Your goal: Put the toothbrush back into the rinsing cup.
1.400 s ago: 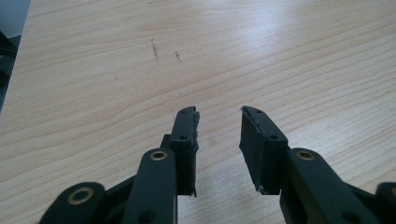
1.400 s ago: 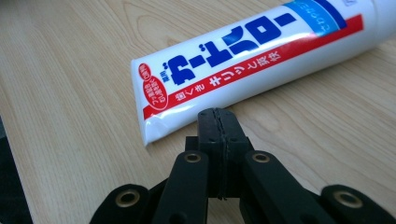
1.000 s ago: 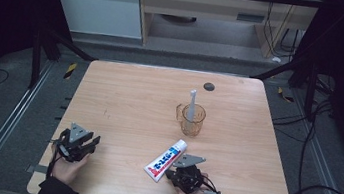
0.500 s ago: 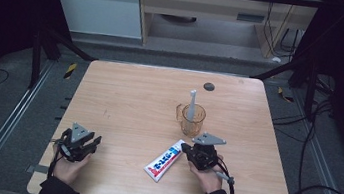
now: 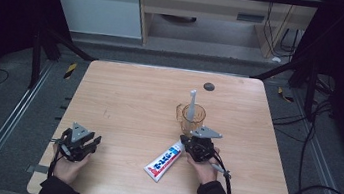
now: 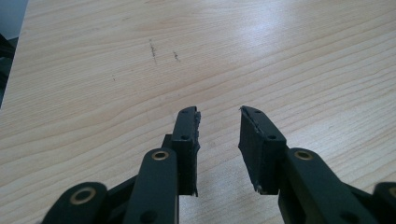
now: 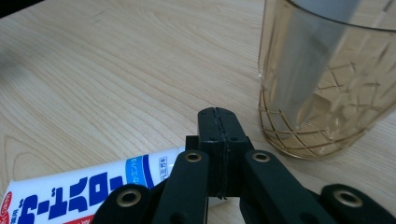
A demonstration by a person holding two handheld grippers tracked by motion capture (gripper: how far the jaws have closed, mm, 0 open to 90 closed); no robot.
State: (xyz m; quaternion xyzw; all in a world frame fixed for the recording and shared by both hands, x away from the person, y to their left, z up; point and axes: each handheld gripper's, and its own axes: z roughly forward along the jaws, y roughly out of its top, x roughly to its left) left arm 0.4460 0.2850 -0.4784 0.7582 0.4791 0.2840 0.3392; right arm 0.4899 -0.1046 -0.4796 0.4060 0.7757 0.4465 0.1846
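Note:
A white toothpaste tube (image 5: 164,160) with blue and red print lies flat on the wooden table (image 5: 129,101), its cap end toward the cup. A clear amber cup (image 5: 192,120) stands upright behind it with a white toothbrush (image 5: 191,101) in it. My right gripper (image 5: 185,140) is between tube and cup, shut with nothing between its fingers. In the right gripper view the closed right gripper (image 7: 218,122) hovers over the tube's end (image 7: 84,186), with the cup (image 7: 327,93) just to the right. My left gripper (image 5: 92,140) rests near the front left, and the left gripper (image 6: 219,119) is open over bare wood.
A small dark round object (image 5: 208,86) lies near the table's far edge. Dark metal frame bars (image 5: 61,42) and cables (image 5: 319,192) surround the table on the grey floor.
My right gripper has moved away from the front edge, up beside the tube's cap end and close to the cup. The tube, the cup and the left gripper have stayed put.

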